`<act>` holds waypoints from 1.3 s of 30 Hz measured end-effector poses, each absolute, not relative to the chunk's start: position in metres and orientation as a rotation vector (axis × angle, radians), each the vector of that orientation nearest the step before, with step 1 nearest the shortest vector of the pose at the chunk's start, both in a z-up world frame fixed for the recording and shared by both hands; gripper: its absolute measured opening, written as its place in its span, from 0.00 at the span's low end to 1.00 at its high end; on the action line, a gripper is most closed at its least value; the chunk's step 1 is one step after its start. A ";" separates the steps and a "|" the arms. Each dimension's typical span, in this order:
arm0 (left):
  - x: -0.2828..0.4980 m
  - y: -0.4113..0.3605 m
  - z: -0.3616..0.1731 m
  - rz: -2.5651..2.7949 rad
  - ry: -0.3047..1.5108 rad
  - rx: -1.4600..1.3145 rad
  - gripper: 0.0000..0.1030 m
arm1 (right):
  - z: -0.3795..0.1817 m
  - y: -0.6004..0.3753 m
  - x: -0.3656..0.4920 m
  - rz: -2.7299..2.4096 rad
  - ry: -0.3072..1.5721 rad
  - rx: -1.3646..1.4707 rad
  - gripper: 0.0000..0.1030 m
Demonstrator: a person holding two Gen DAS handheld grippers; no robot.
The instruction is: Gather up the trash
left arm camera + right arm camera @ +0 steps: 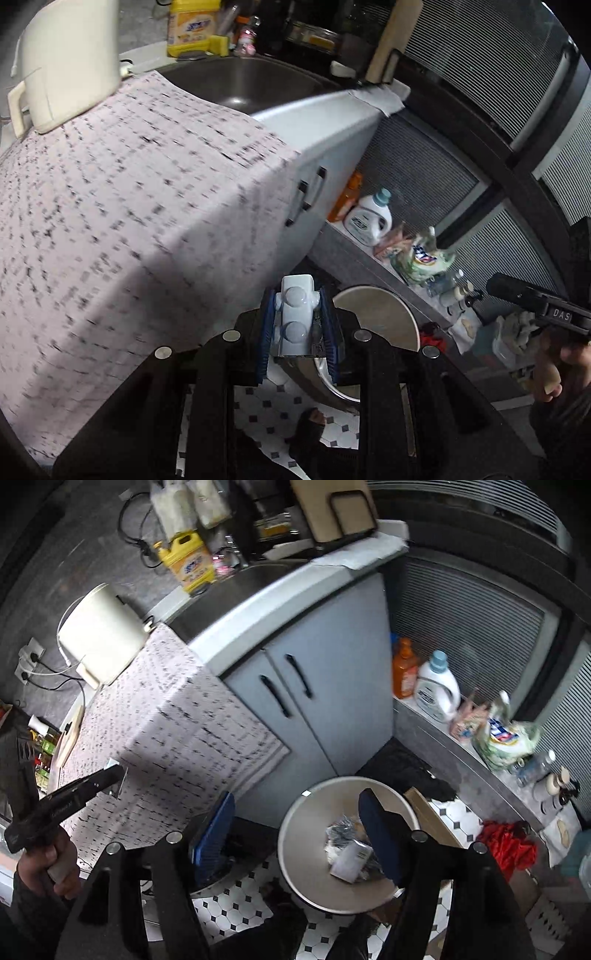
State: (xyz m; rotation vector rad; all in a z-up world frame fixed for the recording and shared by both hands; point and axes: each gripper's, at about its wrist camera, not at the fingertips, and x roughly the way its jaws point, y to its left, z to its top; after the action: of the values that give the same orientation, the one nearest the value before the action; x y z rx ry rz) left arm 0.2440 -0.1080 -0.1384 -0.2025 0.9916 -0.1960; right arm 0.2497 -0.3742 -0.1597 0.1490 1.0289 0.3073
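- white kettle (103,637) on the patterned cloth (177,716)
- yellow jug (190,563) beside the sink (243,86)
- white detergent bottle (436,686) beside an orange bottle (404,668)

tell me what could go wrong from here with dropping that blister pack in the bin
1. The blister pack in the left gripper sits near the trash bin rim, not over its middle; released now, it might land on the tiled floor.
2. The left wrist view is motion-blurred, so aim may be off.
3. The right gripper hangs open over the bin, and the two could bump.
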 end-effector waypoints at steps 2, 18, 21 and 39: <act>0.242 -0.125 -0.144 -0.212 1.004 -0.202 0.23 | -0.162 -0.391 0.245 0.290 1.032 0.156 0.67; 0.245 -0.247 -0.168 -0.377 1.081 -0.178 0.79 | -0.159 -0.490 0.205 0.205 0.997 0.223 0.67; 0.240 -0.251 -0.161 -0.358 1.035 -0.192 0.87 | -0.161 -0.501 0.200 0.198 0.997 0.246 0.67; 0.176 -0.175 -0.112 -0.124 0.949 -0.242 0.94 | -0.151 -0.458 0.204 0.337 0.990 0.222 0.79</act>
State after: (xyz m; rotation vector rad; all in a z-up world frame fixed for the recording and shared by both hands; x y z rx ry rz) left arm 0.1762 -0.1747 -0.1118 -0.2424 0.9493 -0.1243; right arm 0.2038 -0.4584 -0.1507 0.2219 0.9896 0.3374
